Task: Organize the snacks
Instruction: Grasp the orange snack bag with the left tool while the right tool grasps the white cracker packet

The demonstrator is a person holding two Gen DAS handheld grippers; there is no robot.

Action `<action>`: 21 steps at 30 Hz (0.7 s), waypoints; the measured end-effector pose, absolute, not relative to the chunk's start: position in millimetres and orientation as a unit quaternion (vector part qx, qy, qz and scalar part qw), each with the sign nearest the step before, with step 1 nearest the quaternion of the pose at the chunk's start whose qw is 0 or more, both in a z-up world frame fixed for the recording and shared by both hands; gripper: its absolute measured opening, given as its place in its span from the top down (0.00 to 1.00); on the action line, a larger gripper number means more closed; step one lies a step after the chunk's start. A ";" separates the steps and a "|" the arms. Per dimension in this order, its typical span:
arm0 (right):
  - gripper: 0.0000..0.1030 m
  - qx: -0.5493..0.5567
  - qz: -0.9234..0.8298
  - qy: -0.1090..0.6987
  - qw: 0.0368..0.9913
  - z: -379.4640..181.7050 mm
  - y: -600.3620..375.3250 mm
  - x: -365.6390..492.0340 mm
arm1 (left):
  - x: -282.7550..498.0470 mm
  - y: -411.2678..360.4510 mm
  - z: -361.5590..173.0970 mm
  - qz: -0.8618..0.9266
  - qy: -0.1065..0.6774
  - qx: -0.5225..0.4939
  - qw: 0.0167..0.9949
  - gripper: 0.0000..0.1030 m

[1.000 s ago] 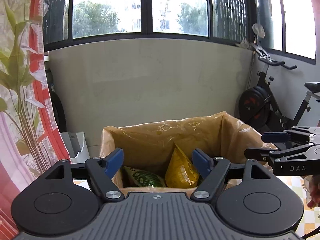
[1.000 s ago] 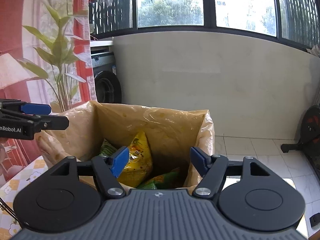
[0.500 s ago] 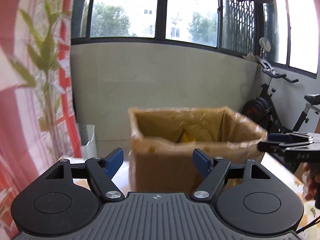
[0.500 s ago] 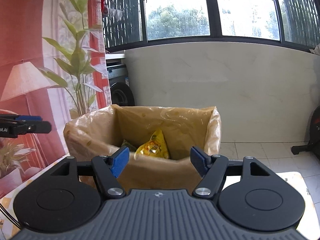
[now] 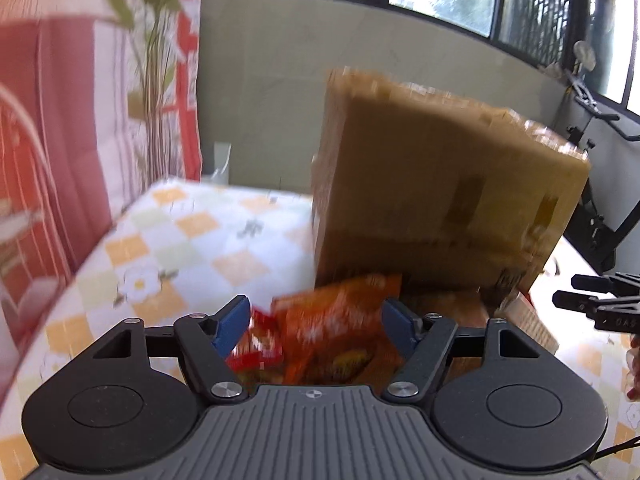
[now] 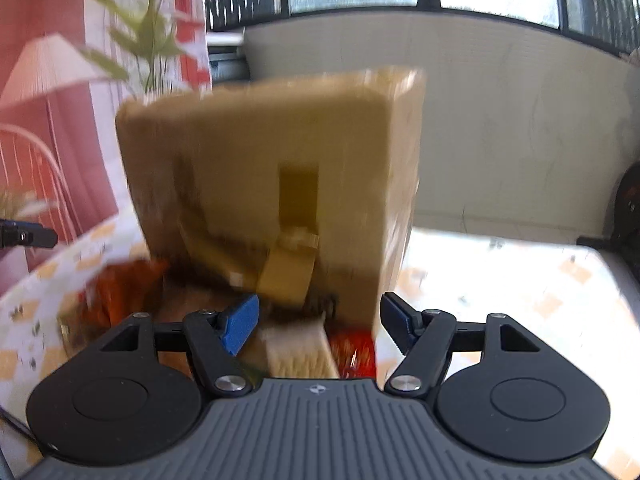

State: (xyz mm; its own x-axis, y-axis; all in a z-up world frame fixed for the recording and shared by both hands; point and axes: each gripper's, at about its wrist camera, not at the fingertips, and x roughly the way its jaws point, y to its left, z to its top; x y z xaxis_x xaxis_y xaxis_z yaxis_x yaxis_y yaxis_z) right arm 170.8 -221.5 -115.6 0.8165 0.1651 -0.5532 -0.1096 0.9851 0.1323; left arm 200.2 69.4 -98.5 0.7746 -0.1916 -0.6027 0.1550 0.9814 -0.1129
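Though motion-blurred, cardboard box (image 5: 440, 192) upright, long axis vertical.

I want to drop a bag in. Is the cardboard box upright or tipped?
Upright, as far as the blur shows: the cardboard box stands on the table with its side facing both cameras. Its top is not visible.

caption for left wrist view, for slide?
Open left claw over an orange snack bag beside the cardboard box.

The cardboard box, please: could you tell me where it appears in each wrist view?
Left wrist view: the cardboard box fills the centre right, above the orange snack packet.
Right wrist view: the box stands in the centre, slightly left.
Shared landmark: the checked tablecloth under the box.
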 end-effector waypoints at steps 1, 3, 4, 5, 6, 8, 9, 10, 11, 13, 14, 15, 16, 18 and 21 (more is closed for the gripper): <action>0.34 0.041 0.074 0.300 0.950 -121.5 -218.3 171.8 | 200.1 70.3 -103.3 -0.092 0.330 -0.031 0.939 0.30; 0.36 0.028 0.074 0.313 0.946 -134.4 -212.6 174.9 | 200.5 71.4 -110.5 -0.092 0.342 -0.032 0.935 0.30; 0.37 0.025 0.073 0.319 0.945 -139.6 -210.3 178.0 | 199.3 70.6 -113.1 -0.092 0.346 -0.034 0.933 0.30; 0.39 0.025 0.073 0.324 0.943 -143.8 -209.1 181.3 | 200.2 70.3 -114.4 -0.095 0.349 -0.036 0.932 0.30; 0.40 0.027 0.072 0.331 0.941 -148.4 -207.9 184.0 | 202.6 70.4 -114.7 -0.099 0.349 -0.040 0.931 0.30; 0.41 0.029 0.073 0.340 0.937 -156.3 -208.2 184.9 | 208.8 68.4 -114.7 -0.107 0.350 -0.049 0.929 0.29; 0.41 0.030 0.073 0.343 0.936 -159.1 -206.8 185.8 | 212.1 66.8 -114.9 -0.112 0.350 -0.055 0.929 0.28; 0.43 0.030 0.073 0.346 0.935 -162.2 -206.9 186.2 | 216.2 62.6 -115.3 -0.115 0.350 -0.059 0.928 0.27; 0.45 0.032 0.072 0.348 0.934 -164.5 -206.9 185.9 | 222.1 60.5 -116.5 -0.117 0.352 -0.063 0.926 0.27; 0.49 0.040 0.066 0.347 0.935 -168.4 -207.2 184.0 | 234.3 54.3 -122.3 -0.115 0.359 -0.067 0.924 0.25; 0.49 0.045 0.062 0.345 0.936 -169.3 -207.7 182.2 | 240.4 51.5 -125.3 -0.112 0.364 -0.068 0.922 0.24; 0.49 0.049 0.059 0.342 0.937 -170.9 -208.0 180.9 | 246.3 49.5 -128.5 -0.109 0.369 -0.068 0.921 0.24; 0.50 0.049 0.056 0.340 0.937 -172.5 -208.0 180.7 | 251.5 48.1 -132.3 -0.106 0.374 -0.067 0.919 0.24; 0.50 0.042 0.052 0.335 0.940 -173.8 -205.6 178.0 | 260.2 47.7 -139.5 -0.105 0.386 -0.070 0.914 0.19; 0.50 0.046 0.050 0.329 0.942 -175.1 -205.6 175.5 | 264.9 52.4 -148.4 -0.106 0.392 -0.081 0.910 0.11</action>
State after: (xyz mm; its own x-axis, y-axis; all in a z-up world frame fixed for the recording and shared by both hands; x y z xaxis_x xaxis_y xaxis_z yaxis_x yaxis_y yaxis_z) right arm 175.5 -205.6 -175.1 0.7789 0.1247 -0.6147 -0.0645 0.9908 0.1193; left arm 264.9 52.4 -148.4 0.6702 -0.2571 -0.6963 0.1294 0.9642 -0.2314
